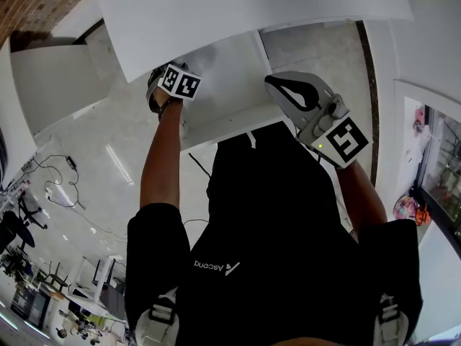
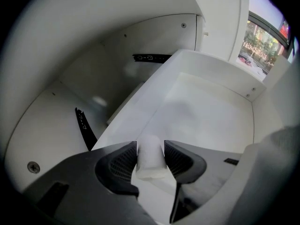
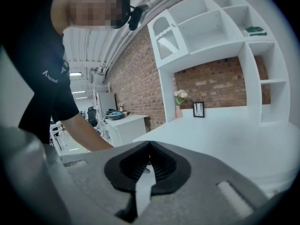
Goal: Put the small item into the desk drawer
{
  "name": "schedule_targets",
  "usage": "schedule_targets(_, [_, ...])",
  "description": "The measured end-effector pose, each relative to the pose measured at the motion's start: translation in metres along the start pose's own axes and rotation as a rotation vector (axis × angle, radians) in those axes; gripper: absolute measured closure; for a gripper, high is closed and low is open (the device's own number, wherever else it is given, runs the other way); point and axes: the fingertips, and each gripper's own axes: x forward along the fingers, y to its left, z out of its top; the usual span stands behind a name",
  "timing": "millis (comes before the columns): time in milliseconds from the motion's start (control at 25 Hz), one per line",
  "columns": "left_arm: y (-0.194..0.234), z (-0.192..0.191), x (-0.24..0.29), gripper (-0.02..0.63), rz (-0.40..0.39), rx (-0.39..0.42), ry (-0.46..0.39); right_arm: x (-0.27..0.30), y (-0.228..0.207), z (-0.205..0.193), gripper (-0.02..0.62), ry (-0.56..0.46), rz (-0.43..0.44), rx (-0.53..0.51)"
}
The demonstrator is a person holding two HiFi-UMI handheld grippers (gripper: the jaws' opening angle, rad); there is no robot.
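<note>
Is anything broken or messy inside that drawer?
No, nothing looks odd. The open drawer is clean and bare inside, and the left gripper holds the small white block straight between its jaws.

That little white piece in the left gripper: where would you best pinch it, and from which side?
On its two long opposite sides, across its narrow width, as the left gripper does now. The small white piece looks straight-sided and slim enough to sit between the jaws. Come in from one end, along its length, so its other end points into the open drawer.
</note>
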Motion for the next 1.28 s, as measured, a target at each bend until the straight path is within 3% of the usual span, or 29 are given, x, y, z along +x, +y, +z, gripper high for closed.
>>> schedule_targets(600, [-0.001,-0.007,-0.010,0.425,-0.001,-0.029,-0.031,0.008,0.009,0.000,0.594,0.004,0.020,-0.003])
schedule_targets(1280, [0.001,-0.003,-0.045,0.414,0.015,-0.094,-0.141,0.010,0.028,0.004,0.594,-0.006,0.060,-0.017])
